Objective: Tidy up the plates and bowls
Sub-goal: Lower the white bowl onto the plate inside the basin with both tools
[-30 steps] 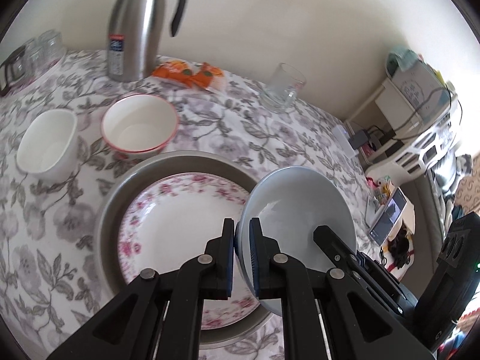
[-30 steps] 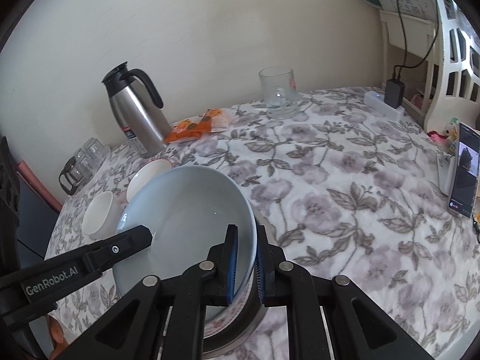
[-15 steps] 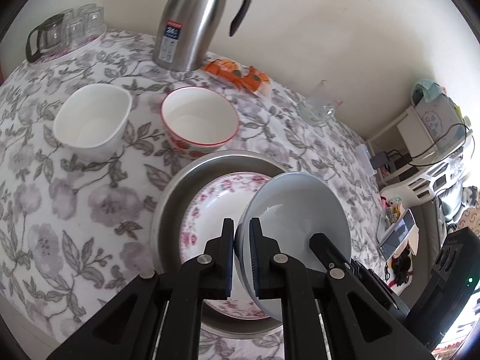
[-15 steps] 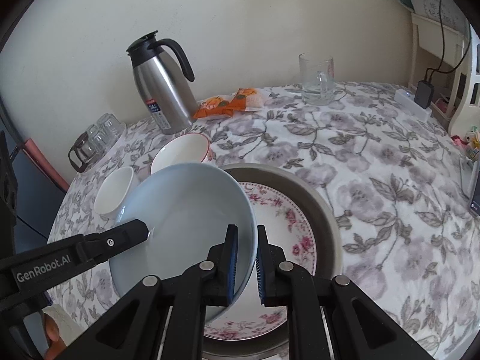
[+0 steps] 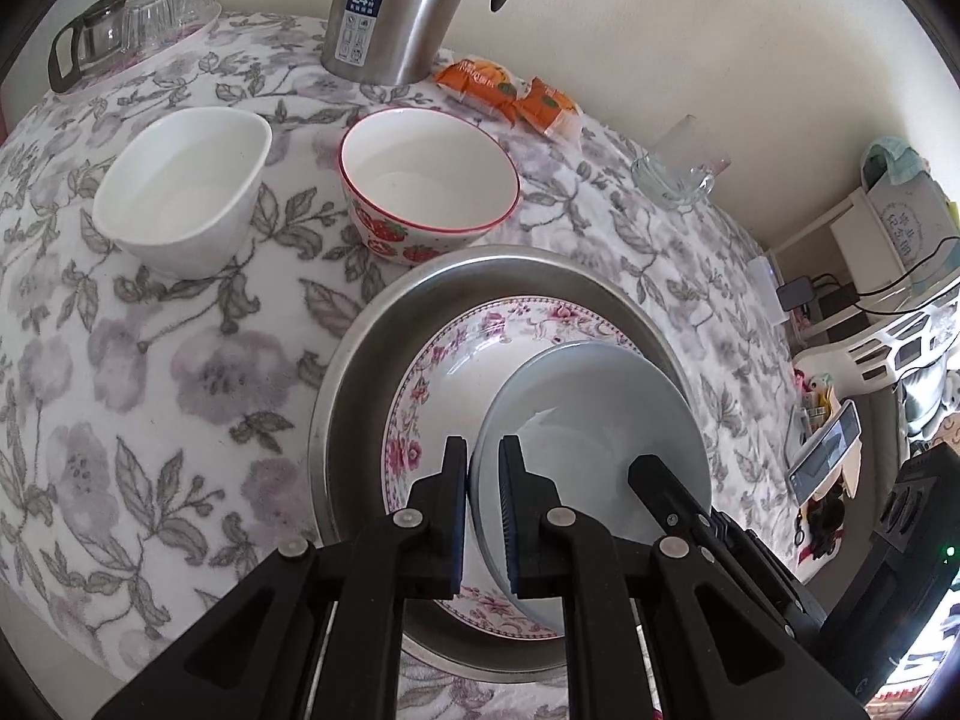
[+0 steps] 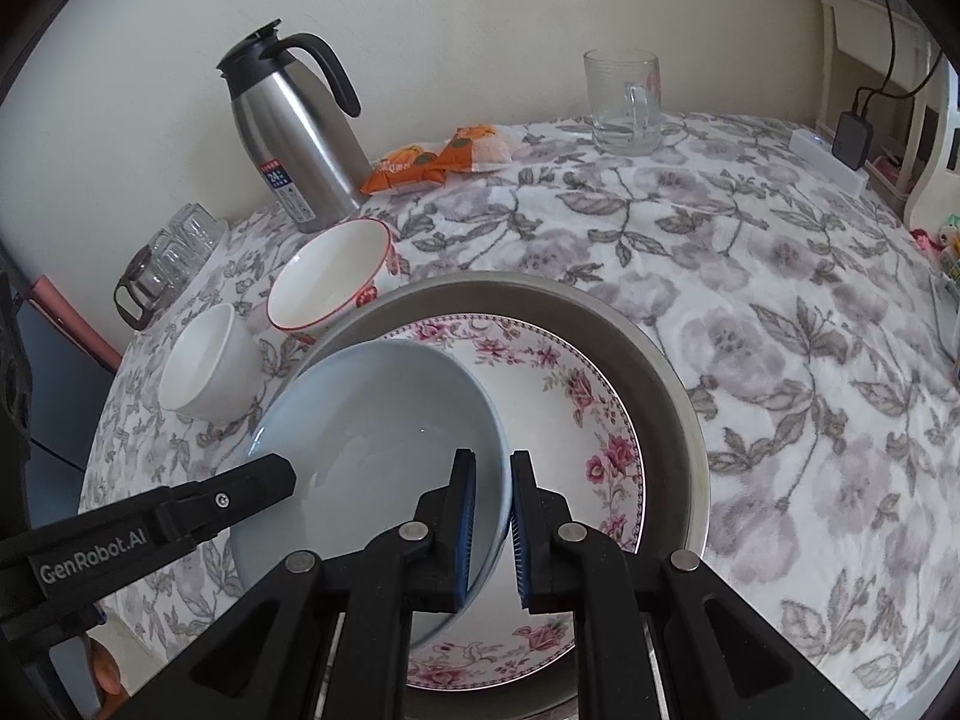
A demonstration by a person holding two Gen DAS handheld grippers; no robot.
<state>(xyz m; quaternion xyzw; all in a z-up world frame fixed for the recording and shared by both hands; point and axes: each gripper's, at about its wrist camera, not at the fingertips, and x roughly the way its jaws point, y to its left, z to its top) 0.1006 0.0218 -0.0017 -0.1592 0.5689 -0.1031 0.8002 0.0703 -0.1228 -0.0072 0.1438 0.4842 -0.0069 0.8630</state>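
Both grippers — left (image 5: 483,516) and right (image 6: 493,525) — pinch opposite rims of the pale blue ceramic bowl (image 6: 372,450), fingers nearly closed, above the pink-flowered white plate (image 6: 576,396).

I read "24" on the blue-and-white label of the steel flask (image 5: 390,12), the smaller print too fine to make out. My left gripper (image 6: 282,474), reaching into the right-hand view, carries "GenRobot.AI" in pale letters along its black arm.
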